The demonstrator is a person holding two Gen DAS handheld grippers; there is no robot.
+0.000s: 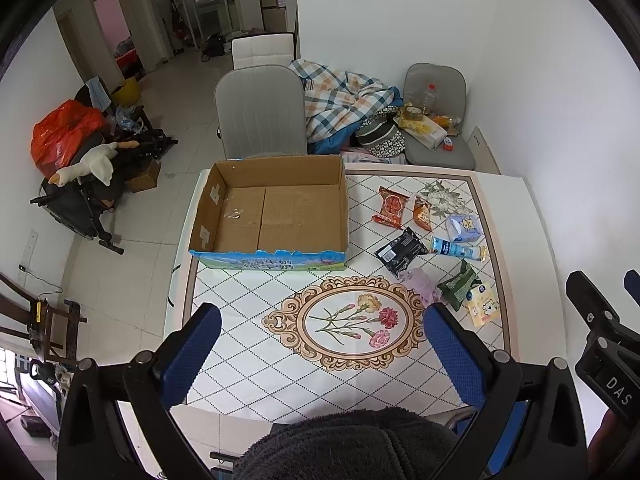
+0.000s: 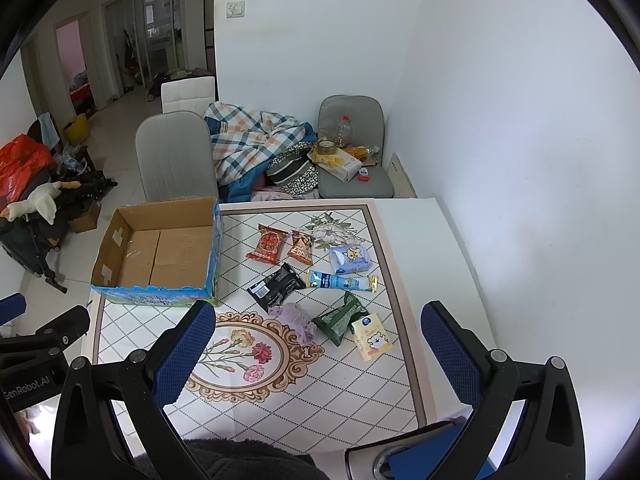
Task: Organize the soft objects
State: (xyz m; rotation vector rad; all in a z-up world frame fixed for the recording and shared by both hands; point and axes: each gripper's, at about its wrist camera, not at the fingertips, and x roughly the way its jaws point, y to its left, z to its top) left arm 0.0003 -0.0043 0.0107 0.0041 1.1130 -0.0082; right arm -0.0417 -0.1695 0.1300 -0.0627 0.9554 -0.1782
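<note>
Right of the empty cardboard box, soft packets lie scattered on the table; left tongs and right tongs hover wide open, holding nothing. Risk: crinkly bags could slip from the pads or nudge neighbours. Readable: "GenRobot.AI", "DAS".

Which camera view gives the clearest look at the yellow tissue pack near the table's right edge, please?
The right wrist view: the yellow tissue pack lies near the middle of the picture, its whole printed face showing, beside the green packet. The left wrist view shows the same pack smaller and squeezed toward the right side, close to the tool's right finger.
</note>
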